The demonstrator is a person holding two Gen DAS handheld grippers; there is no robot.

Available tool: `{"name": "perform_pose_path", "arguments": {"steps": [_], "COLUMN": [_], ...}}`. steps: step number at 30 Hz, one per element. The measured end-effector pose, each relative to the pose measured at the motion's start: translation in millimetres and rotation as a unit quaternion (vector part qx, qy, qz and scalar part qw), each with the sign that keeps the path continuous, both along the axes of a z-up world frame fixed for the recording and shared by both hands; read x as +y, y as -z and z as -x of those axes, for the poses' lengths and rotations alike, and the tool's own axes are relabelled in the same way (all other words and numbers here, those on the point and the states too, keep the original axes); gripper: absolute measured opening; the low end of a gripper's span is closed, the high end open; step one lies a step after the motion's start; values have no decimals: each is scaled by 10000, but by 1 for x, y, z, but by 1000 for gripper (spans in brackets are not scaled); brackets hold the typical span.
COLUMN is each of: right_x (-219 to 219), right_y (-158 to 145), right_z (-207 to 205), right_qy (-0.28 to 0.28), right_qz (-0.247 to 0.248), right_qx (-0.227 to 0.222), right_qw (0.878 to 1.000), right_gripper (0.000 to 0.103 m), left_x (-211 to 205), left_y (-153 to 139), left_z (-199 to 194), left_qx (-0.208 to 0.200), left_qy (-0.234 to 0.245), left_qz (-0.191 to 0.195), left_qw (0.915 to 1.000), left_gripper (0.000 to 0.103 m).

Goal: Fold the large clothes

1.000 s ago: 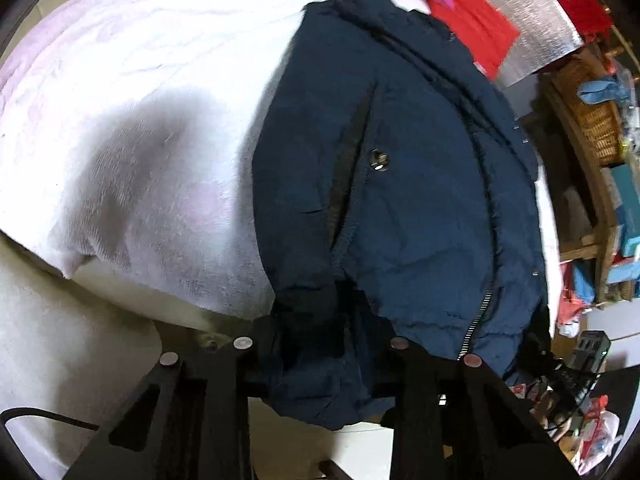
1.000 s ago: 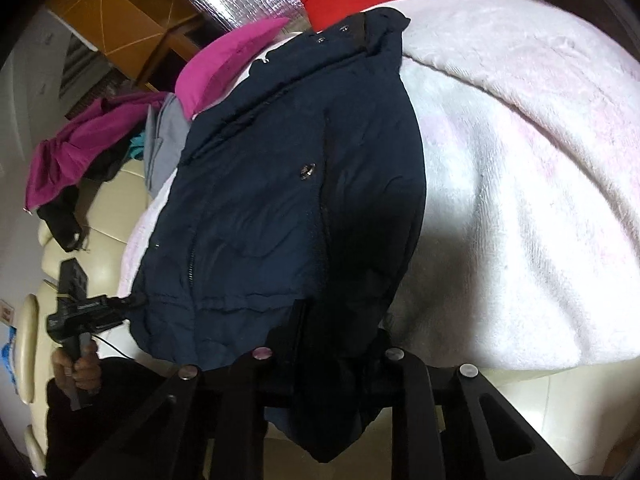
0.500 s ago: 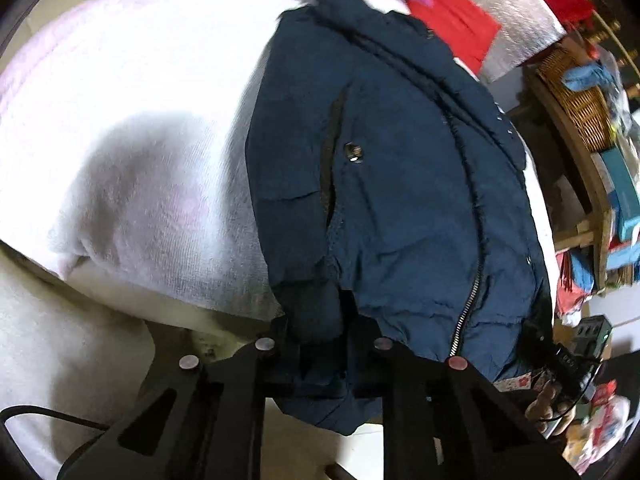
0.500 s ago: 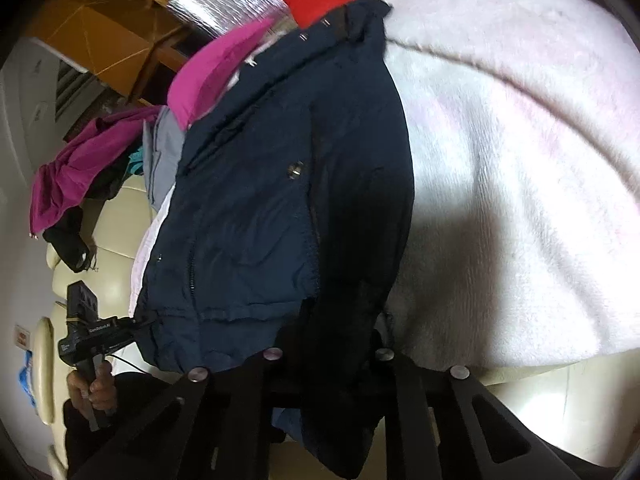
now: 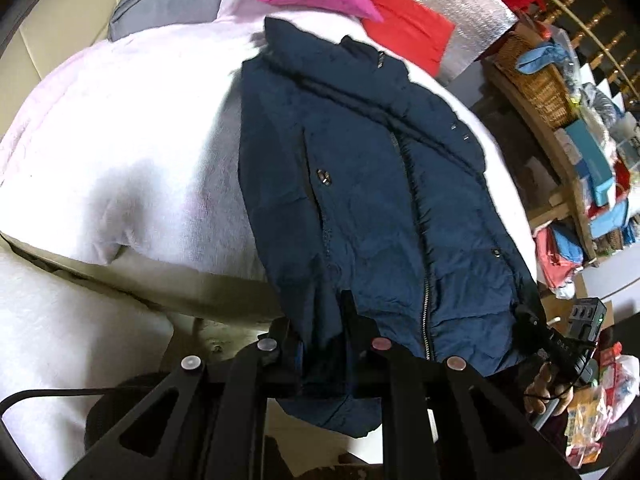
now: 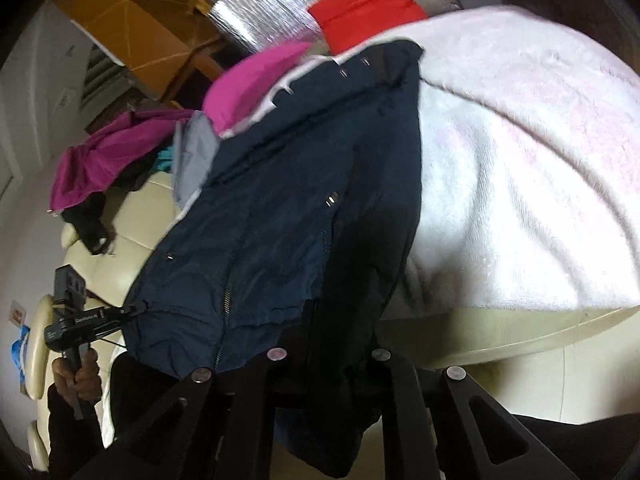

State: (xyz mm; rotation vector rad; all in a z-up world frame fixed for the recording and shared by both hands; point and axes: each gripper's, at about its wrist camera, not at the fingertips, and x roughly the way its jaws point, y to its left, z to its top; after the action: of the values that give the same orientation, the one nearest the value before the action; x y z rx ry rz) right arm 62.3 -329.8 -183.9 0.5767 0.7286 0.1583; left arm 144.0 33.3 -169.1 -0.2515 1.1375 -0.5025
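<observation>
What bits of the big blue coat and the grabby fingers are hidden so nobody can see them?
- Left wrist view: the dark navy padded jacket's hem corner bunches over the left gripper, hiding the fingertips.
- Right wrist view: the jacket's shadowed sleeve covers the right gripper, hiding the fingertips.
- Both views: the jacket's underside and back lie hidden against the white fleece blanket.
- Right wrist view: the collar snaps are blurred.

Both wrist cameras look steeply down along their own jaws, close above the near hem of the navy jacket [image 5: 372,208]. Each faces its far collar; both share the jacket and white blanket [image 5: 132,132].
</observation>
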Motion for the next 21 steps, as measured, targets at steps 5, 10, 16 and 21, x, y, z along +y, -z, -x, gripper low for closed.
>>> {"name": "perform_pose_path", "arguments": {"steps": [5,10,16,21], "right_x": [-3,-8,-10,-22], "right_y": [-41,-89,-140,-156], "right_z": [17,7,-45,-104], "right_qy": [74,312,661,1150], "right_qz": [241,426,646,728], "right_qx": [-566,-1184,-1635,-1791], "right_qw": [9981,9916,9822,9744], "right_gripper": [10,10,10,10], "left_x": [4,7,2,-8], "left_y": [-38,-73,-109,-119], "left_z": [-5,-28,-85,-149], "left_qx": [-268,-418,-680,-857], "left_qy": [73,-14,-236,-603], "left_qz": [213,483,716,843], "left_qw": [9994,9980,9948,9909], "left_gripper": [15,15,15,15]}}
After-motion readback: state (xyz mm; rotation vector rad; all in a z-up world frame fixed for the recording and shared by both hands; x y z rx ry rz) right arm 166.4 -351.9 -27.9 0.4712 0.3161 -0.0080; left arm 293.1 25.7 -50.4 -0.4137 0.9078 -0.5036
